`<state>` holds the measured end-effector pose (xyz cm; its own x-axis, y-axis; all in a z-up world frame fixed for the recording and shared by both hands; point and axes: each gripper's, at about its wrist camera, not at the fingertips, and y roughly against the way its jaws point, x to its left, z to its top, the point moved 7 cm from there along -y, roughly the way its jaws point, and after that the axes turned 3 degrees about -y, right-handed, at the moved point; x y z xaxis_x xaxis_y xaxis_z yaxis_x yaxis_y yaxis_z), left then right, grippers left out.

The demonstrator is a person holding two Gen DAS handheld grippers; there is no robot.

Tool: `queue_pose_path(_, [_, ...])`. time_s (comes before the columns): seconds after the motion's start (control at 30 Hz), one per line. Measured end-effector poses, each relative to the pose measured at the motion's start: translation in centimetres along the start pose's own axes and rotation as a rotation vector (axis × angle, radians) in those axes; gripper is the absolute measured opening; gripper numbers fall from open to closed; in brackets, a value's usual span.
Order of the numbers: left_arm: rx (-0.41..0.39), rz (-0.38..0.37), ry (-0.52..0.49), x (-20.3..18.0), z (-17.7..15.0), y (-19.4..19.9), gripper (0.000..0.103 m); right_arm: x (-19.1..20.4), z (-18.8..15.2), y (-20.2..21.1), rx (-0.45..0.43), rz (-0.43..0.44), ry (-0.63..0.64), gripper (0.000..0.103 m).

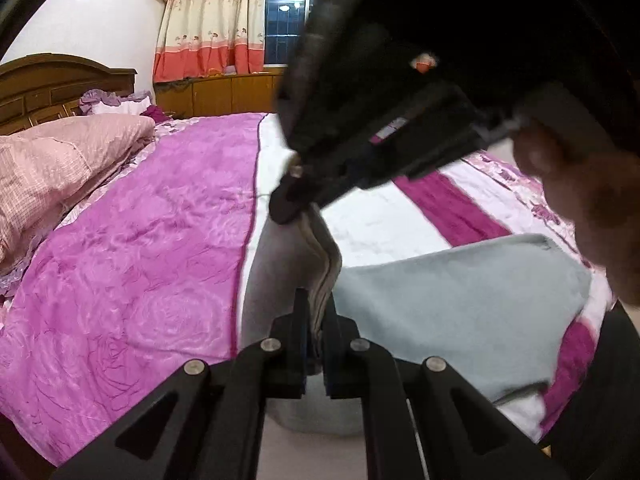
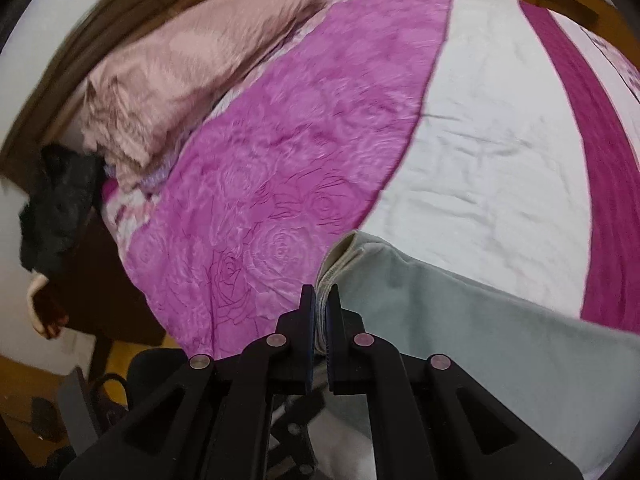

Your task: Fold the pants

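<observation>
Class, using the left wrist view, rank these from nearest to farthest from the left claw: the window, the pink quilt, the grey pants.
1. Grey pants: pinched in the left claw, bottom centre.
2. Pink quilt: heaped on the bed's left side, by the headboard.
3. Window: top centre, on the far wall beyond the bed.

Blurred right gripper (image 1: 292, 196), hand (image 1: 580, 200) cut off

The pants (image 1: 460, 304) I hold are soft, matt grey fleece with a paler cream lining at the edge. My left gripper (image 1: 316, 320) and right gripper (image 2: 321, 312) are matt black plastic with dull metal rivets. The bedspread (image 1: 132, 260) is quilted, faintly shiny pink cloth; the headboard (image 1: 52, 84) is varnished brown wood.
</observation>
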<state>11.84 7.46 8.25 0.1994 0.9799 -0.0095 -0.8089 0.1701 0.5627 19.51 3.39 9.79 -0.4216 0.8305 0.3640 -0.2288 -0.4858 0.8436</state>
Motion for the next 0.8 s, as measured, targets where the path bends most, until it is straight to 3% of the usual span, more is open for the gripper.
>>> queue_pose_path(0.4, [0.043,-0.059,-0.117,-8.2,1.8,0.0,0.005,-7.0,-2.0,5.1,-0.090,0.093,-0.119,0.000])
queue_pose_path(0.8, [0.073,-0.057,-0.207,-12.5,1.7,-0.6,0.005,-11.1,-3.7,7.0,-0.149,0.136,-0.192,0.000])
